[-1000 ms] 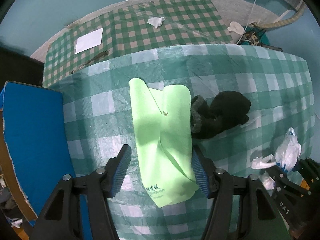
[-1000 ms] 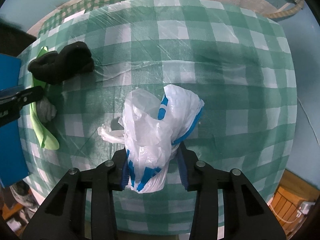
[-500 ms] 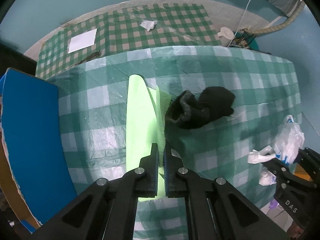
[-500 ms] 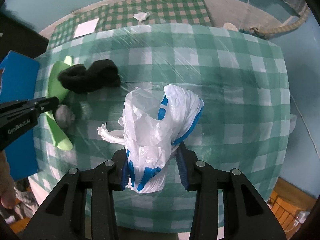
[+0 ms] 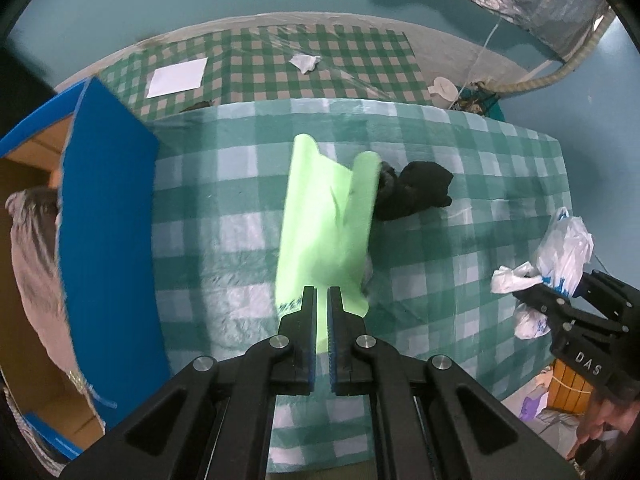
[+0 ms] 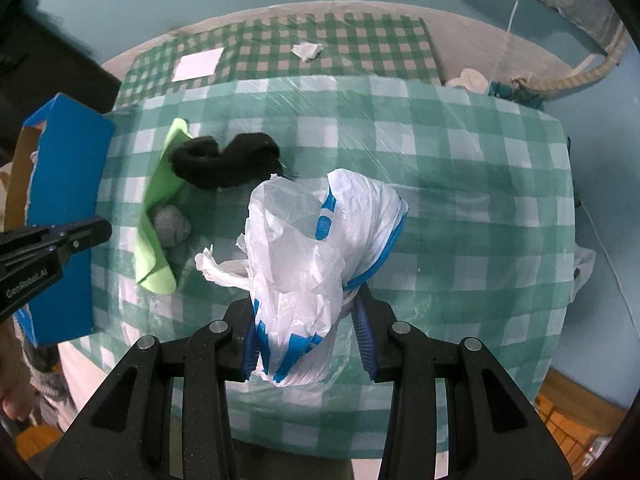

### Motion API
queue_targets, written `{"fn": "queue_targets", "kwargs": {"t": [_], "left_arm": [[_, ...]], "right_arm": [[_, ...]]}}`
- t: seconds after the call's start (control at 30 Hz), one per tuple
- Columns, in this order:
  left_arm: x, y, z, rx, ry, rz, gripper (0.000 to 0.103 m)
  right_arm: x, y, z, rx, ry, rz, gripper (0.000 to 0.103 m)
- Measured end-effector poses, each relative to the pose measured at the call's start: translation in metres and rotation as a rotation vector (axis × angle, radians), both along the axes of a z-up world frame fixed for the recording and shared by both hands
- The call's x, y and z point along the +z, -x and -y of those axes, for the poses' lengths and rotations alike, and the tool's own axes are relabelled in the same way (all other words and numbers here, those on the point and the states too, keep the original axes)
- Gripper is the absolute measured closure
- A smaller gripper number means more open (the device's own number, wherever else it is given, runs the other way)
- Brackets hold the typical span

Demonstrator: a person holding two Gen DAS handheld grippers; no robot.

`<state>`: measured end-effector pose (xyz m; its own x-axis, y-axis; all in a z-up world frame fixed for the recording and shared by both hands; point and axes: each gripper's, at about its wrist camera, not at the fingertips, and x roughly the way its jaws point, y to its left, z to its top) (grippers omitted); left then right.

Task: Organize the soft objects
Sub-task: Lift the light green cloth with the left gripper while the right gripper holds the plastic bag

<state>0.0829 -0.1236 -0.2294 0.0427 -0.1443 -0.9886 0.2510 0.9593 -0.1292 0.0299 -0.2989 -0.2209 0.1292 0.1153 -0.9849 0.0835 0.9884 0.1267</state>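
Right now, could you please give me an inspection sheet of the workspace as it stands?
Surface: table with green checked cloth under clear plastic film.
Job's things: green cloth pinched at its near edge; white and blue plastic bag held; black fuzzy item lying on the table, against the green cloth's far end; small grey bundle beside the green cloth.
Clutter: white paper sheet and crumpled tissue on the far checked mat.
Grippers: left tool shut on the green cloth; right tool shut on the plastic bag.
Cables: thin white cord and braided hose at the far right.
Surroundings: open blue cardboard box at the left; teal walls.
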Motion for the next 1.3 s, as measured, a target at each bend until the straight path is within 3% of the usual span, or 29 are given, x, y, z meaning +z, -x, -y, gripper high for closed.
{"fn": "queue_targets", "kwargs": {"t": [0.2, 0.27, 0.33, 0.43, 0.63, 1.3], "left_arm": [[0.005, 0.007, -0.015, 0.033, 0.012, 0.002, 0.097], [0.002, 0.009, -0.016, 0.034, 0.014, -0.006, 0.09], [-0.003, 0.01, -0.015, 0.024, 0.007, -0.018, 0.071], [-0.006, 0.01, -0.014, 0.016, 0.001, -0.005, 0.053], [-0.007, -0.001, -0.005, 0.013, -0.013, 0.017, 0.038], [-0.044, -0.037, 0.031, -0.015, -0.134, -0.01, 0.035]], "right_arm": [[0.01, -0.001, -0.007, 0.017, -0.004, 0.018, 0.065], [0.012, 0.0, -0.008, 0.019, -0.006, 0.018, 0.064], [0.012, 0.001, -0.01, 0.024, -0.005, 0.018, 0.064], [0.013, 0.002, -0.01, 0.025, -0.005, 0.017, 0.064], [0.013, 0.005, -0.006, 0.011, -0.004, 0.014, 0.064], [0.006, 0.001, 0.005, -0.024, -0.008, -0.008, 0.064]]}}
